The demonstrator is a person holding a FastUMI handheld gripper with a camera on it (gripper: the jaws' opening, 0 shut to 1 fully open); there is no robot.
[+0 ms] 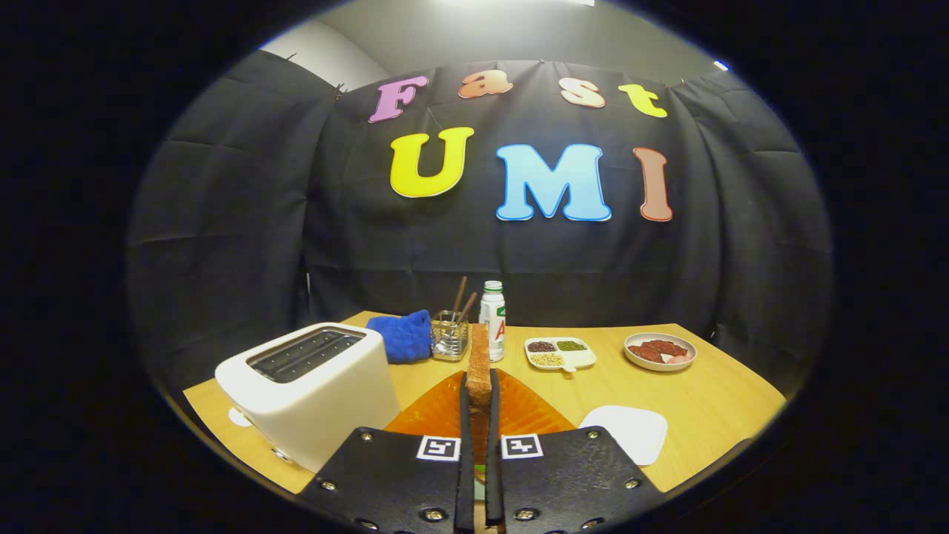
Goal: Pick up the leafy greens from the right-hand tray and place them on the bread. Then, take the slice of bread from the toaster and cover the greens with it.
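Fingers (468,415) of the gripper (478,415) stand nearly together, clamped from both sides on a slice of bread (479,363) that rises upright, edge-on, between them and pokes above their tips. A sliver of green shows low down in the narrow gap between the fingers, too small to tell what it is.

Just beneath and ahead of the fingers lies an orange plate (526,411) on the wooden table (704,400). A white tray (629,432) sits flat on the table beside the plate on the right, near the right finger. On the left, close to the left finger, stands a white toaster (315,389), its two dark slots facing up.

Beyond the toaster rests a blue cloth (402,335), and next to it a clear holder (449,337) with brown sticks leaning out of it. A white bottle with a green cap (492,315) stands just behind the bread slice. Farther right are a white divided dish (560,354) with dark, green and pale fillings in its compartments, and a round bowl (660,351) of reddish food.
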